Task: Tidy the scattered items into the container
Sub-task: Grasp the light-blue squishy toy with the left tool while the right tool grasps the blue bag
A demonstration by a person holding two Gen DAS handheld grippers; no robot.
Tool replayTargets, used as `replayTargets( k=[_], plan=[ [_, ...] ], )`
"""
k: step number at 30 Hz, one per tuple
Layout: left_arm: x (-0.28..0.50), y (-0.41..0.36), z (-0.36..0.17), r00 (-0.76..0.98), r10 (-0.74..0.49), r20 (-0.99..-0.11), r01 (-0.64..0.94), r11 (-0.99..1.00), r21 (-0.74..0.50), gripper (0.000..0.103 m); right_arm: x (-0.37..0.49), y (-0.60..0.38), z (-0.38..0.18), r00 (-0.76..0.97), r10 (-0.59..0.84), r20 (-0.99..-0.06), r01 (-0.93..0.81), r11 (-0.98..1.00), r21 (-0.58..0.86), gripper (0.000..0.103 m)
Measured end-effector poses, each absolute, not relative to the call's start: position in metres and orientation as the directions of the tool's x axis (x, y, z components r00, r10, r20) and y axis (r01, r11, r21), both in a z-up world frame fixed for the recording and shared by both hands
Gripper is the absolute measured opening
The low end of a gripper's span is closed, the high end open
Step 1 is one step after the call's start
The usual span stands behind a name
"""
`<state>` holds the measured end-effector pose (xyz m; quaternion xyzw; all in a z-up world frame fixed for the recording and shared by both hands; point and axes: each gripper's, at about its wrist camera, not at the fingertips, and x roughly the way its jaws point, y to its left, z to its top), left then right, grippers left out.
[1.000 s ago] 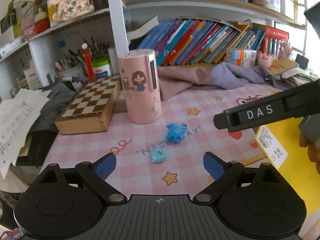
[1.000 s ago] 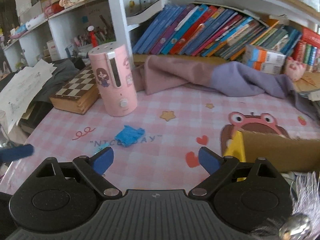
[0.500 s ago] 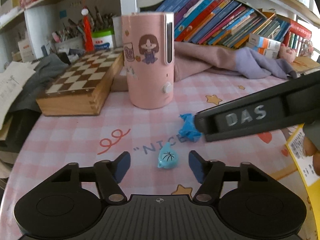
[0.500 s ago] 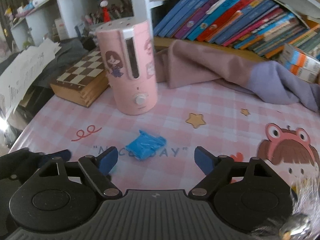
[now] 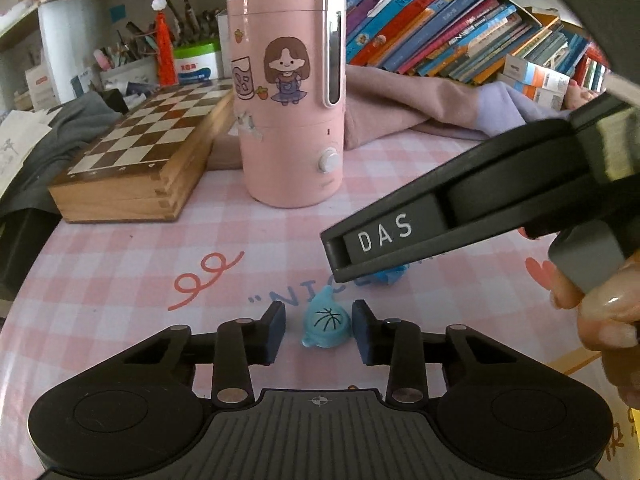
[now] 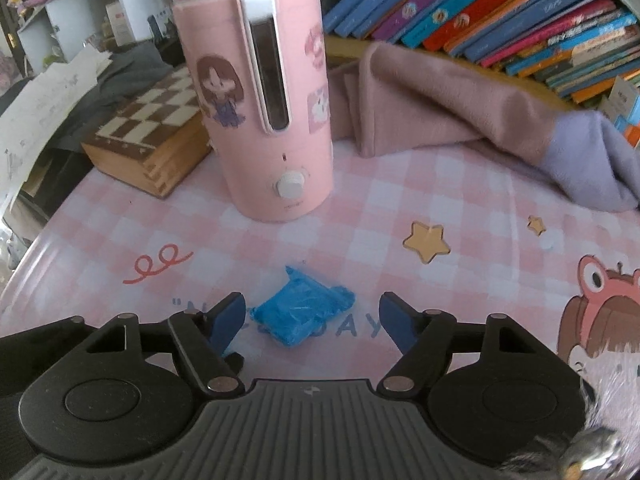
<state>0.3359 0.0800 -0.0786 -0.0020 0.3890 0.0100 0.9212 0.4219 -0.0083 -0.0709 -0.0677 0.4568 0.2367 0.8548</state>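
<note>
A small light-blue drop-shaped charm with a basketball drawing lies on the pink checked mat. My left gripper straddles it with its jaws closing. The right pad is at the charm's edge and a gap shows at the left pad. A crumpled blue wrapper lies between the blue fingertips of my right gripper. These jaws are closing too, with clear gaps on both sides. In the left wrist view, one black finger of the right gripper crosses above the wrapper, held by a hand.
A tall pink appliance stands just behind both items. A wooden chessboard box lies to its left, and a pink and lilac cloth to its right. Books fill the shelf behind. A yellow edge shows bottom right.
Both grippers have dropped towards the mat and narrowed. The left one now has the charm between its fingers and the right one has the wrapper between its own.
</note>
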Motion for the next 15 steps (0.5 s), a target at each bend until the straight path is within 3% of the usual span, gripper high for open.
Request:
replayTargets(
  k=[2, 3, 6, 15],
  plan=[
    [0.336, 0.08, -0.078, 0.697, 0.023, -0.716, -0.022, 1.0, 0.011, 0.029, 0.425, -0.008, -0.075, 0.453, 0.345, -0.822, -0.46, 0.88, 0.116, 0.065],
    [0.336, 0.081, -0.078, 0.697, 0.025, -0.717, -0.024, 1.0, 0.013, 0.027, 0.427, -0.008, -0.077, 0.444, 0.345, -0.827, -0.459, 0.88, 0.121, 0.055],
    [0.337, 0.083, -0.078, 0.699, 0.02, -0.715, -0.024, 1.0, 0.004, 0.025, 0.427, -0.008, -0.079, 0.445, 0.35, -0.824, -0.46, 0.879, 0.125, 0.041],
    [0.329, 0.082, -0.067, 0.713, 0.001, -0.701, -0.017, 1.0, -0.016, 0.025, 0.422, -0.018, -0.066, 0.475, 0.378, -0.795, -0.444, 0.883, 0.154, 0.038]
  ],
)
